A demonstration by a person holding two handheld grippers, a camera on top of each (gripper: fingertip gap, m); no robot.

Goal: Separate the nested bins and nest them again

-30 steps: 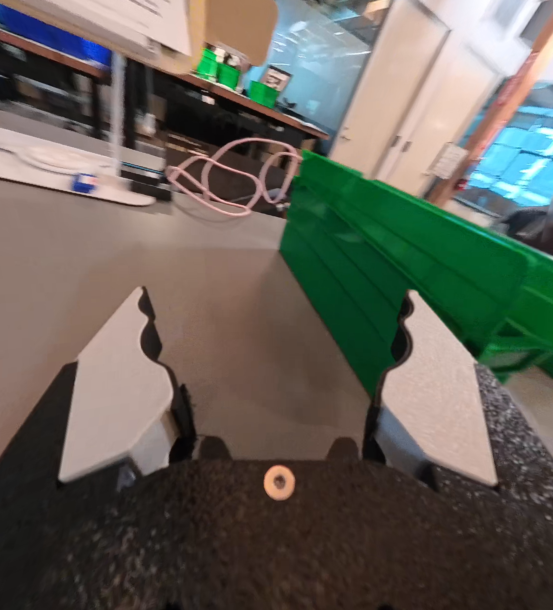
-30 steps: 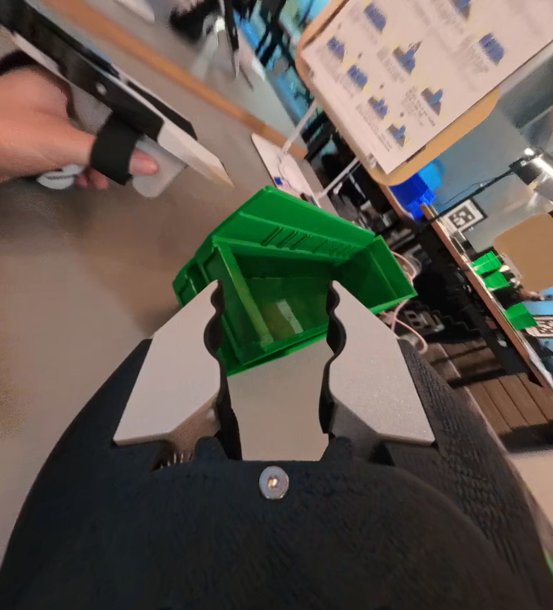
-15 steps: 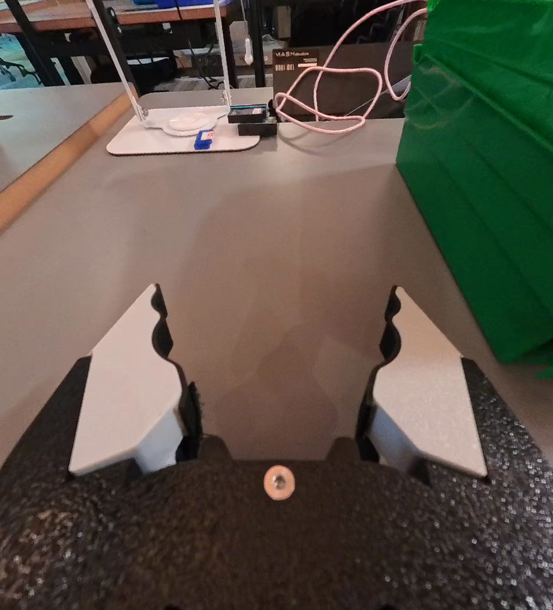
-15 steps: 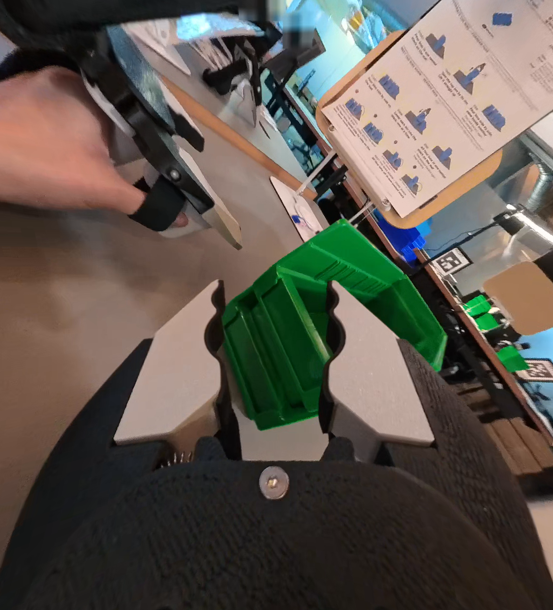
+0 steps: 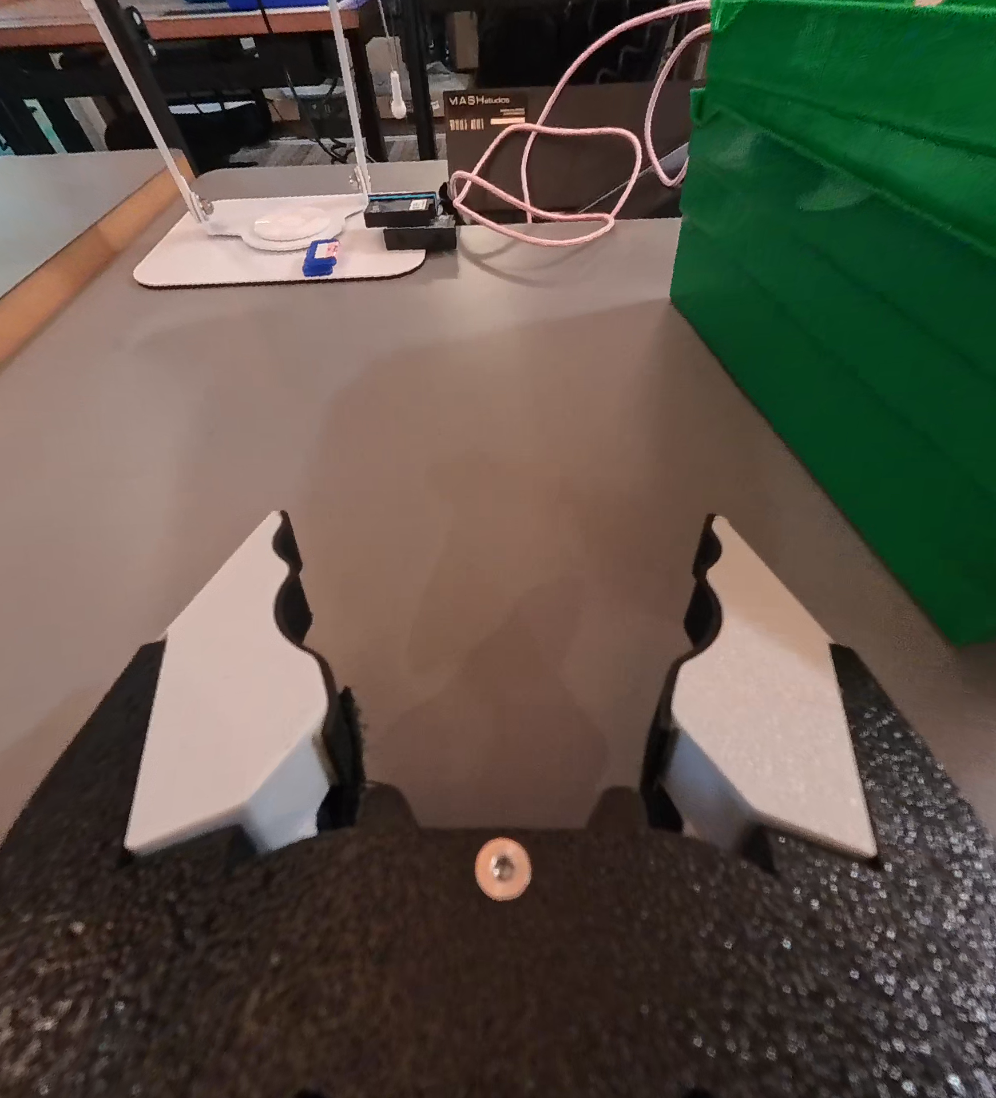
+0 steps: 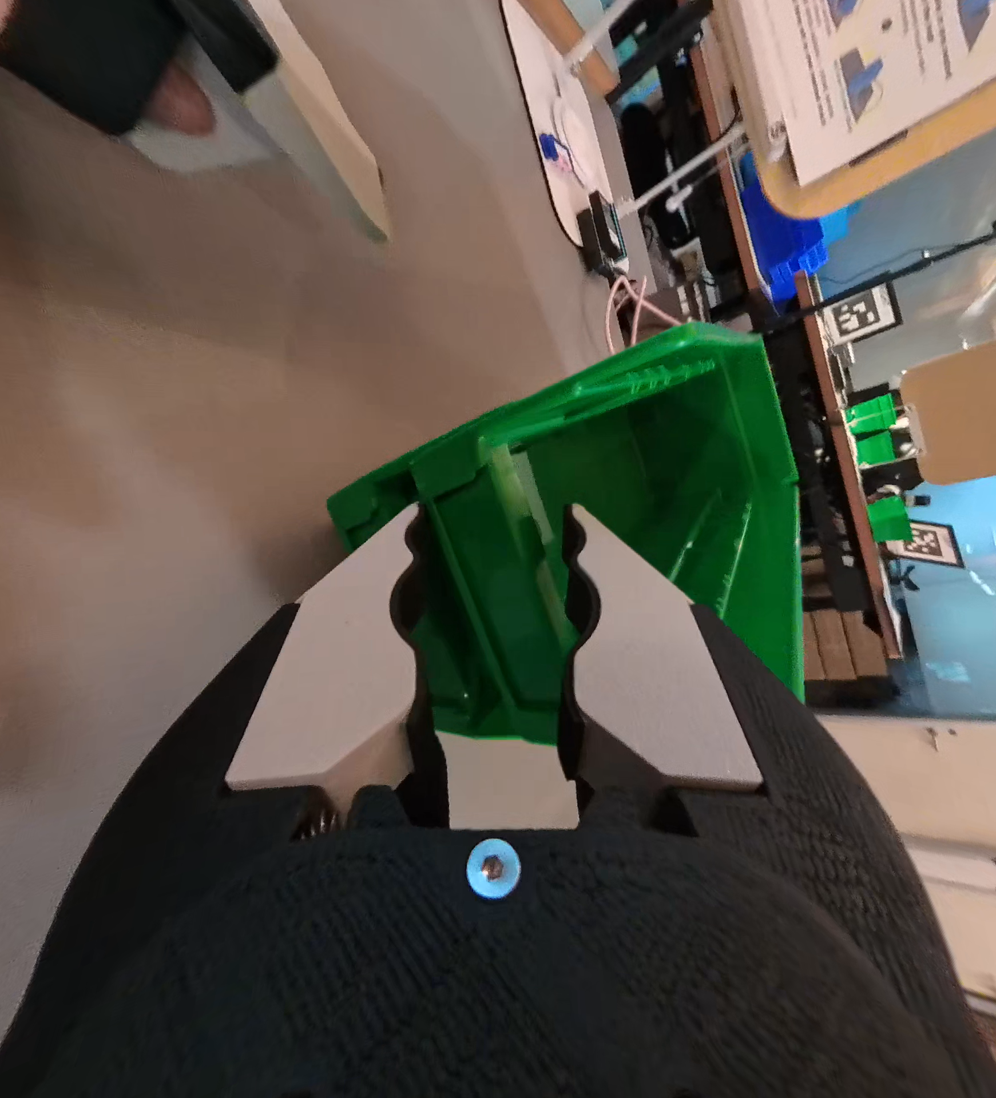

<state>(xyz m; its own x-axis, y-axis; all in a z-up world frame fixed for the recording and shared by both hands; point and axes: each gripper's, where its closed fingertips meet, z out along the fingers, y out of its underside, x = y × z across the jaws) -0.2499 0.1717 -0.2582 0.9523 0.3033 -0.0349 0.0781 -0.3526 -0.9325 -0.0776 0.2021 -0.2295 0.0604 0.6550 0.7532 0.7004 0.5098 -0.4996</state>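
Green nested bins (image 5: 876, 297) stand on the grey table at the right of the left wrist view, their stepped side walls facing me. My left gripper (image 5: 495, 523) is open and empty, low over the table just left of them. In the right wrist view my right gripper (image 6: 492, 511) is shut on the front wall of the green bins (image 6: 662, 505), one finger inside and one outside. An outer rim (image 6: 364, 505) shows beside the gripped wall. The left gripper (image 6: 305, 148), held by a hand (image 6: 180, 113), is at the upper left.
A white pad (image 5: 364, 267) with a thin stand, a small blue item (image 5: 320, 258), two black boxes (image 5: 409, 220) and a pink cable (image 5: 543, 178) lie at the table's far edge. A wooden strip (image 5: 37, 297) runs along the left. A poster board (image 6: 870, 89) hangs above.
The right gripper has rolled and closed in, and the bins' front wall now sits deeper between its fingers. The left gripper swung to face the far edge, with the bins farther right.
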